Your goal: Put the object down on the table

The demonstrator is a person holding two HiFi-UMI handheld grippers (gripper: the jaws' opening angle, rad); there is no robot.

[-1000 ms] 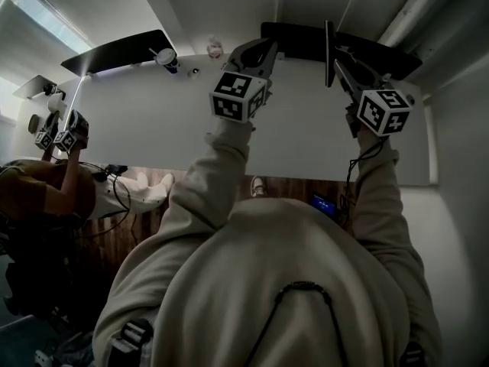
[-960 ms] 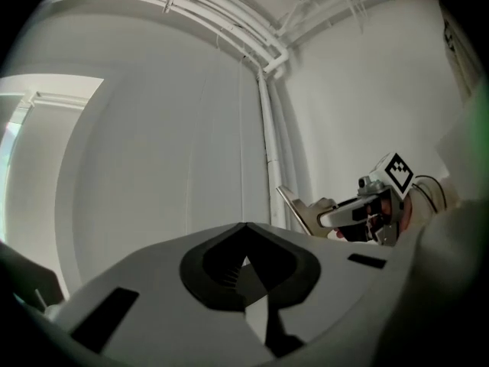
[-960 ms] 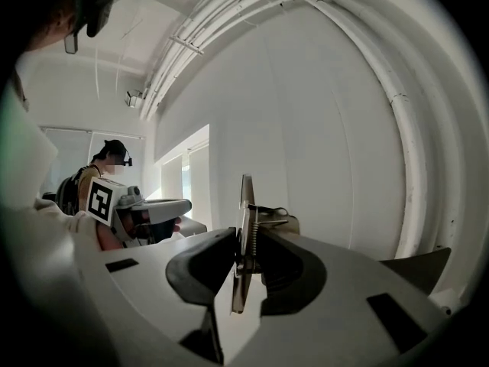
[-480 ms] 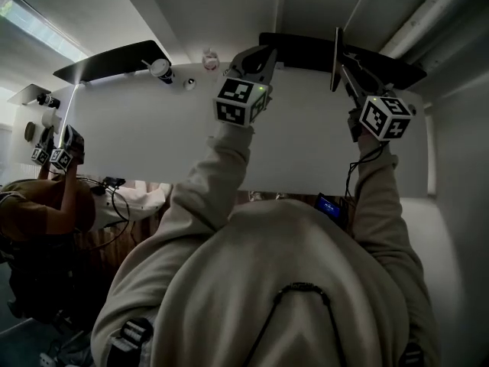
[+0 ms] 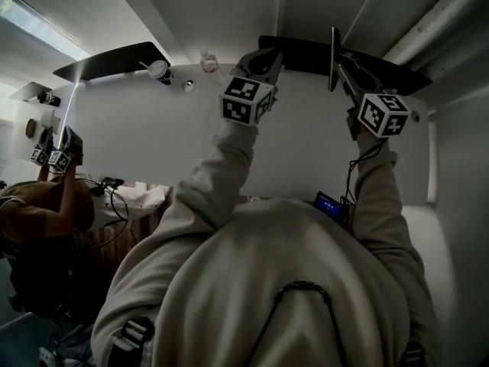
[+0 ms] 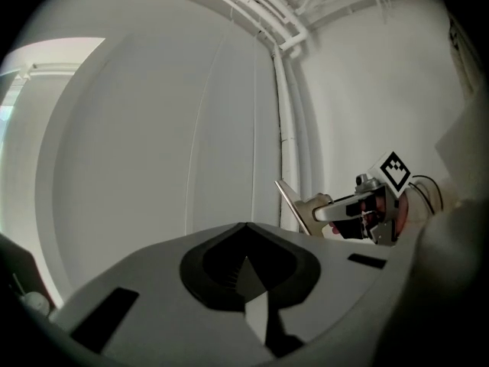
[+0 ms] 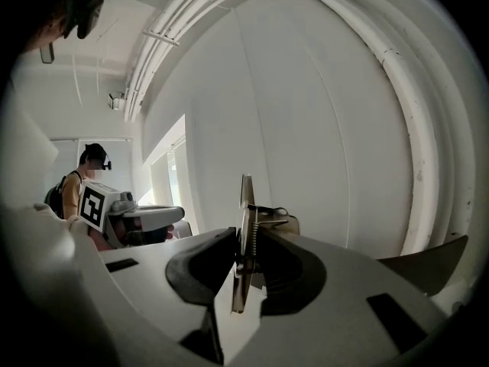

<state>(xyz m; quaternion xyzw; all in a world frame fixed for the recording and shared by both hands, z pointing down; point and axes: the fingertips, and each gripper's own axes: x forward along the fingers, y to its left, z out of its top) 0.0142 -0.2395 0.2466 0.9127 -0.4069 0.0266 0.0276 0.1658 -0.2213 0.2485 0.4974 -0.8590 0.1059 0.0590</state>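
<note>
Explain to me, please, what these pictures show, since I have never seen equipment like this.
There is no robot here. A person in a beige hoodie holds a hand tool with a claw in each hand. The cubes with square patterns are part of those tools. One picture comes from a camera on the person's head, looking down over both arms at a white table. The other two come from a camera on each tool, looking along its claw. Near the table's far edge stand a cup and some small things that I cannot identify. The right claw is closed on a thin flat board, held on edge. The left claw is shut and empty.
</note>
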